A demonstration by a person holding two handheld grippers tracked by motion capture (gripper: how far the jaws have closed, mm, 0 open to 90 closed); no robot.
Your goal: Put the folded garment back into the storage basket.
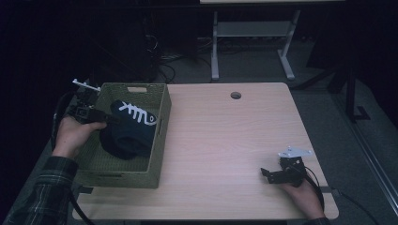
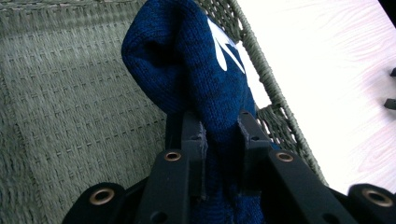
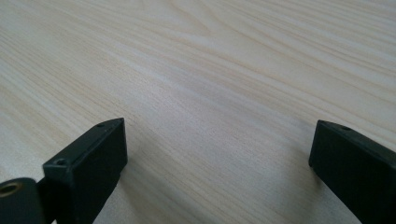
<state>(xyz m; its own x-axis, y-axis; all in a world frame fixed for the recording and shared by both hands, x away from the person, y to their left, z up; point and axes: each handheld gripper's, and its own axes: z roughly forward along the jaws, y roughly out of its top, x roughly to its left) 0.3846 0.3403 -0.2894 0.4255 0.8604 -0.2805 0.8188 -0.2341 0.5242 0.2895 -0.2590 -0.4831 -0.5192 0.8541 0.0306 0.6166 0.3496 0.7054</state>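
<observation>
A dark blue knitted garment (image 1: 129, 131) with a white fishbone print hangs into a green woven basket (image 1: 159, 140) at the table's left. My left gripper (image 1: 111, 119) reaches over the basket's left wall and is shut on the garment. In the left gripper view the blue knit (image 2: 196, 70) is pinched between both pads and bulges above them, with the basket floor (image 2: 70, 116) behind. My right gripper (image 1: 265, 174) rests low over the table's front right corner, held by a hand. Its jaws stand wide apart in the right gripper view (image 3: 217, 140), with bare wood between them.
The light wooden table (image 1: 225, 140) has a round cable hole (image 1: 235, 95) near its far edge. A white desk frame (image 1: 253, 42) and cables stand on the dark floor beyond. The basket's right wall (image 2: 275, 98) separates the garment from the tabletop.
</observation>
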